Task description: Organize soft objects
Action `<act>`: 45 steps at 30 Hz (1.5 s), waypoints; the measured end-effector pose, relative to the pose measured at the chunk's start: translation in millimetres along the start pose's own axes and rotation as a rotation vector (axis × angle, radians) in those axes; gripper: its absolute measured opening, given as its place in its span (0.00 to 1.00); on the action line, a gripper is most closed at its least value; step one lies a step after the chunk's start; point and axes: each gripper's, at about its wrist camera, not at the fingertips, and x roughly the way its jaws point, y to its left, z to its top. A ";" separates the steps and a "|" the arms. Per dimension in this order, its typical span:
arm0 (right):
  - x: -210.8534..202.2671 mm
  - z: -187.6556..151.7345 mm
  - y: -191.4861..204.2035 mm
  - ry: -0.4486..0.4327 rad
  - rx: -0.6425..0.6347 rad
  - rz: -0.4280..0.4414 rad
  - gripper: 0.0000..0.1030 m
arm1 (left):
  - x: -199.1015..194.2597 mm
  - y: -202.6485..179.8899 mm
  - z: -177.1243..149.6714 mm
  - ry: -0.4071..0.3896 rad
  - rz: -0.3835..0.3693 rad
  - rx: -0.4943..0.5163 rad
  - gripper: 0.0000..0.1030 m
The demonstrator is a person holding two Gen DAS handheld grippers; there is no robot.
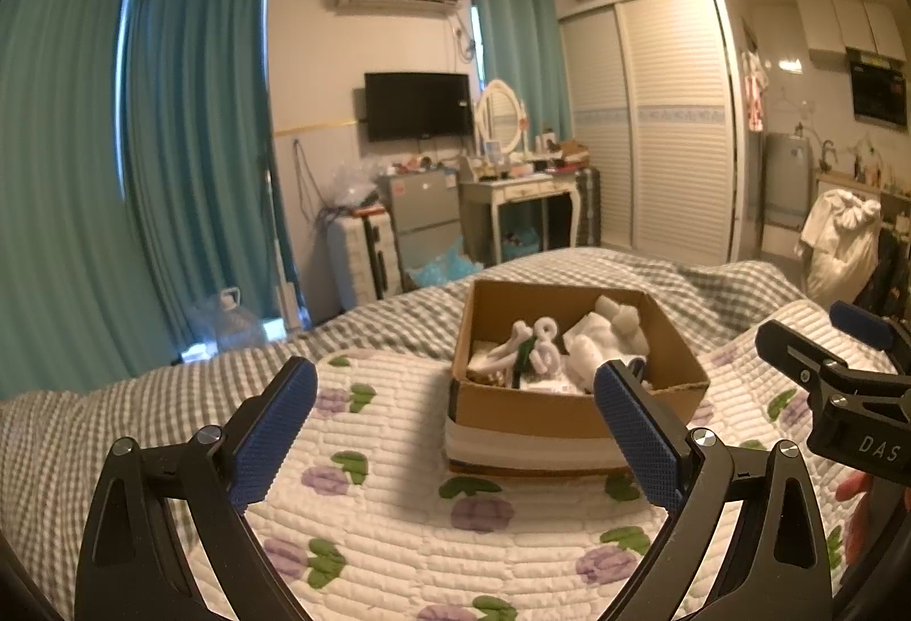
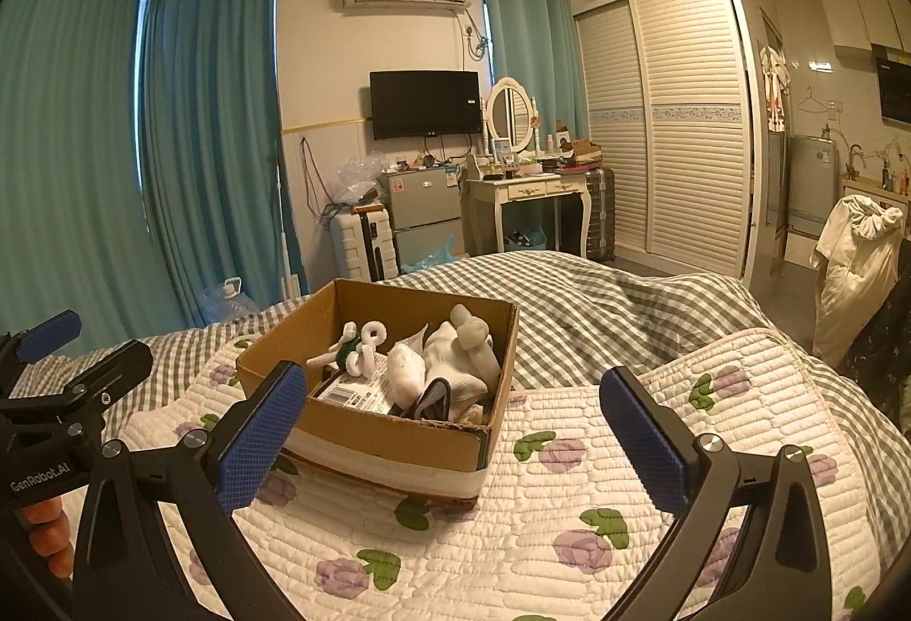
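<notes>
You see a brown cardboard box [image 2: 393,436] holding white rolled socks [image 2: 455,365], on a white quilt with purple flowers [image 2: 569,507], probably roses, over grey-checked bedding [image 2: 598,313].

Premises: a lived-in bedroom. Evidence: bed [image 2: 569,507] with floral quilt in foreground; dressing table [image 2: 529,191] and wall television [image 2: 424,104] at centre; louvred wardrobe [image 2: 677,120] right; teal curtains [image 2: 210,120] left.

The box [image 2: 398,441] stands open-topped on the quilt [image 2: 569,507], its walls ringing the socks [image 2: 455,365] inside, so access is from above, with bare quilt in front and to its right.
</notes>
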 end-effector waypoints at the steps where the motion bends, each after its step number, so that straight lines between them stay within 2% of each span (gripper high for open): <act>1: 0.1 0.1 0.1 0.001 0.000 0.000 1.00 | -0.1 0.4 0.0 0.001 0.000 0.001 0.97; 45: -2.3 -2.4 -2.7 0.004 -0.003 0.000 1.00 | -1.0 1.8 -2.4 0.011 0.005 0.003 0.97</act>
